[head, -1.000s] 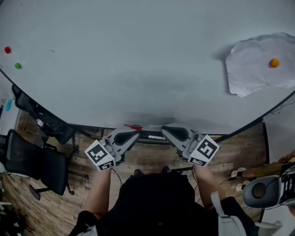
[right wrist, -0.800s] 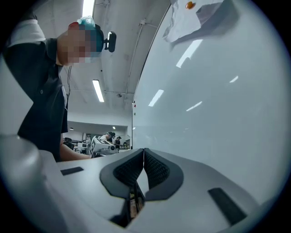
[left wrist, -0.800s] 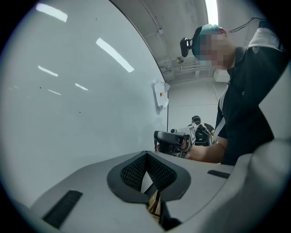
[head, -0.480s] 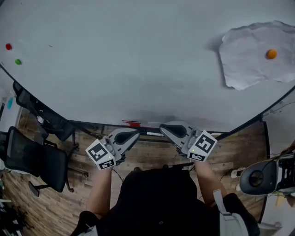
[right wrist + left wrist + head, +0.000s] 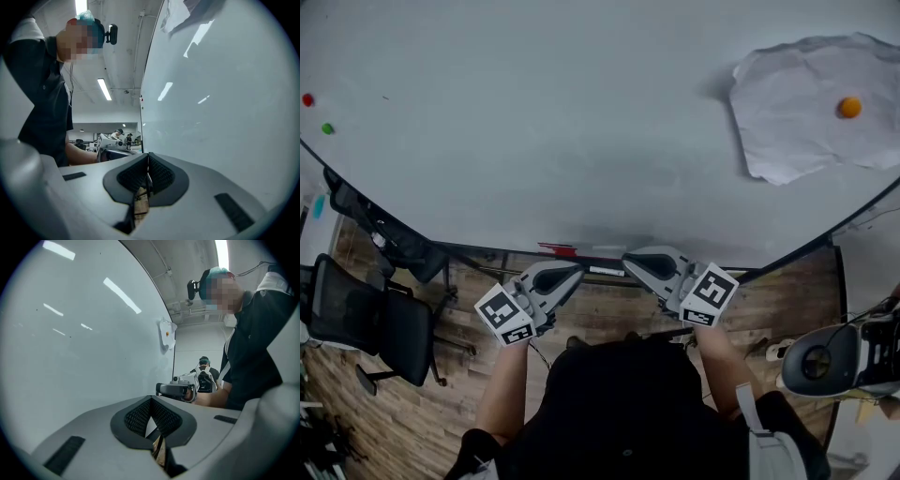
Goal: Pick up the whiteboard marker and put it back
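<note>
A whiteboard marker with a white label (image 5: 606, 271) lies on the tray (image 5: 492, 254) under the whiteboard (image 5: 581, 122). A red marker (image 5: 557, 250) lies to its left on the same tray. My left gripper (image 5: 577, 273) and right gripper (image 5: 627, 262) are held level just in front of the tray, tips pointing at each other, one on either side of the labelled marker. Both are shut with nothing between the jaws, as the left gripper (image 5: 151, 402) and right gripper (image 5: 148, 157) show in their own views. Neither touches a marker.
A crumpled paper sheet (image 5: 797, 112) is pinned by an orange magnet (image 5: 849, 108) at the board's upper right. Red (image 5: 307, 99) and green (image 5: 327, 128) magnets sit at the far left. Black chairs (image 5: 366, 323) stand on the wooden floor at left, other gear (image 5: 834, 361) at right.
The right gripper has drifted a little left and closer to the tray. The left gripper has barely shifted. Both jaws stay shut, and the head view has swung slightly right.
</note>
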Available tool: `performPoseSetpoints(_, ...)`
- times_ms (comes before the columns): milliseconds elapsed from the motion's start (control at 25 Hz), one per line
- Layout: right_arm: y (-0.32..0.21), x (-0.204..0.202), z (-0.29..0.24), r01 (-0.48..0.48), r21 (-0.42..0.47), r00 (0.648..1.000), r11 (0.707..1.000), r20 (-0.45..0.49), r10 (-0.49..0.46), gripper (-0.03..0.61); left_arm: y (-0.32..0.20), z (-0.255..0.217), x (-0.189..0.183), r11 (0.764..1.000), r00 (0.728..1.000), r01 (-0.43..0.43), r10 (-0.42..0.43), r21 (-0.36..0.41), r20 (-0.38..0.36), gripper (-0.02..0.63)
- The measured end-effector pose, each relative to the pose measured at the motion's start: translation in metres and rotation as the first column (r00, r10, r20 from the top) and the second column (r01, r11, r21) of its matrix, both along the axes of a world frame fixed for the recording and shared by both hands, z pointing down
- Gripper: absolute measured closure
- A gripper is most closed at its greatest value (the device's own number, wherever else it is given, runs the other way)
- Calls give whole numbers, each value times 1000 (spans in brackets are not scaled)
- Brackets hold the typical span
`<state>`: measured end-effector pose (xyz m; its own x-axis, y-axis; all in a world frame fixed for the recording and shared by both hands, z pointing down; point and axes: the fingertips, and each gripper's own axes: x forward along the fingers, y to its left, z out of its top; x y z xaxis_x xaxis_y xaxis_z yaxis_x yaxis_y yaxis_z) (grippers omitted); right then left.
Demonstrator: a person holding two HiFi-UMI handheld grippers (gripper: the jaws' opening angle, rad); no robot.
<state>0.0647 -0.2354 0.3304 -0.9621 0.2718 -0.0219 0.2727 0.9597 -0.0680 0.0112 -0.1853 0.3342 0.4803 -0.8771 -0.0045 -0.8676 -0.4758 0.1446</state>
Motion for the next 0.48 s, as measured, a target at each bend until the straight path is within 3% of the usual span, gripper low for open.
performPoseSetpoints(480,-30,19,17,29,-16,1000,999,-5,-29,558,-30,17,16,999,999,31,-32,-20,-44,601)
